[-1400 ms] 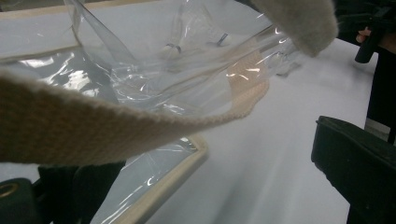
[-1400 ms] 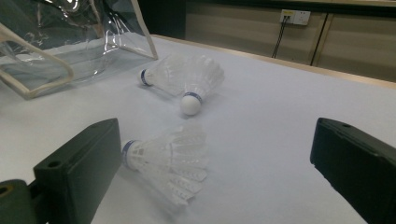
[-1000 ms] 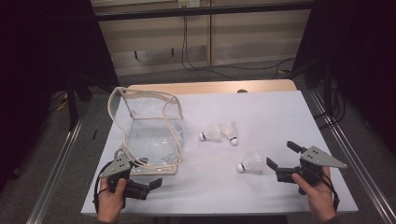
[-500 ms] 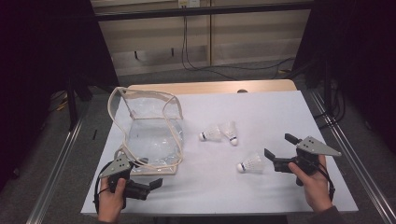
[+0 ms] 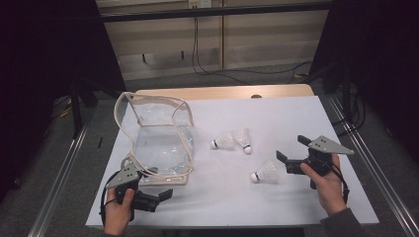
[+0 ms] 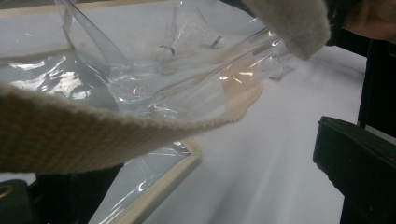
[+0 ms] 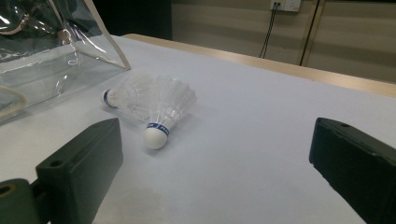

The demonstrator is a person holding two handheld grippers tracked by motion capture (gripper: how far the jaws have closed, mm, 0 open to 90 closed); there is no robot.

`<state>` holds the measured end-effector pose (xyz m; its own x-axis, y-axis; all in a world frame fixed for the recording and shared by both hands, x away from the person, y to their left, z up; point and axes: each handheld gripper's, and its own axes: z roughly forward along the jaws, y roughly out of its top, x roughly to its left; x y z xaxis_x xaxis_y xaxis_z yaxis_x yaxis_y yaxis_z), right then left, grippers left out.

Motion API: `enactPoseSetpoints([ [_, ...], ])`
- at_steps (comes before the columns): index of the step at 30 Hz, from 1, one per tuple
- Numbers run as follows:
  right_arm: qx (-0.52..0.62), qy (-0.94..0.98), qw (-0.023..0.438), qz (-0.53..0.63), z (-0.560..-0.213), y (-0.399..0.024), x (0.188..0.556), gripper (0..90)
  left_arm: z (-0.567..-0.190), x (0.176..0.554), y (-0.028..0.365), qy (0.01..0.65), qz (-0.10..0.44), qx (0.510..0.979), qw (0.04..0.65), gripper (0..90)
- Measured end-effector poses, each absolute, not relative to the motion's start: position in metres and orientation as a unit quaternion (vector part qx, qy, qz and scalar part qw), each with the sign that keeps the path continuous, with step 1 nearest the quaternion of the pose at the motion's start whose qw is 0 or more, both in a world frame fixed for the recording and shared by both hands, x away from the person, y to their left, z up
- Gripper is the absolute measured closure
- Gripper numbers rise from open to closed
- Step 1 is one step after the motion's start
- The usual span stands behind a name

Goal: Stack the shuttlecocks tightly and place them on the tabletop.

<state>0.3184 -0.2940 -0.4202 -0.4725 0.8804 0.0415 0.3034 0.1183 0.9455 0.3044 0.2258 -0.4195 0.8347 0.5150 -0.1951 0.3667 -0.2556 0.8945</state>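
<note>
A clear plastic bag [image 5: 158,143] with cream trim stands open at the table's left. Two white shuttlecocks [image 5: 223,142] [image 5: 243,139] lie side by side right of it, and a third shuttlecock [image 5: 265,174] lies nearer me. My right gripper [image 5: 291,150] is open just right of that third one, aimed left; in its own view its jaws [image 7: 217,140] stand wide apart facing the pair of shuttlecocks [image 7: 163,109]. My left gripper [image 5: 159,185] is open at the bag's near edge. The bag's cream strap [image 6: 140,126] crosses in front of its jaws.
The white table top [image 5: 276,118] ends in a wooden strip [image 5: 222,92] at the far edge. Metal rails run along both sides on the floor. Bare table lies between the shuttlecocks and the right edge.
My right gripper has moved forward and a little left, closer to the near shuttlecock. The left gripper, the bag and the shuttlecocks have stayed put.
</note>
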Motion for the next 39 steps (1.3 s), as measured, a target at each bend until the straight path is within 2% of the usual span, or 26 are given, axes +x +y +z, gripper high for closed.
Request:
enactPoseSetpoints([
  [39, 0.438, 0.721, 0.265, 0.467, -0.406, -0.269, 0.371, 2.9, -0.422, 0.306, 0.223, 0.272, 0.055, 0.789, 0.548, 2.1],
])
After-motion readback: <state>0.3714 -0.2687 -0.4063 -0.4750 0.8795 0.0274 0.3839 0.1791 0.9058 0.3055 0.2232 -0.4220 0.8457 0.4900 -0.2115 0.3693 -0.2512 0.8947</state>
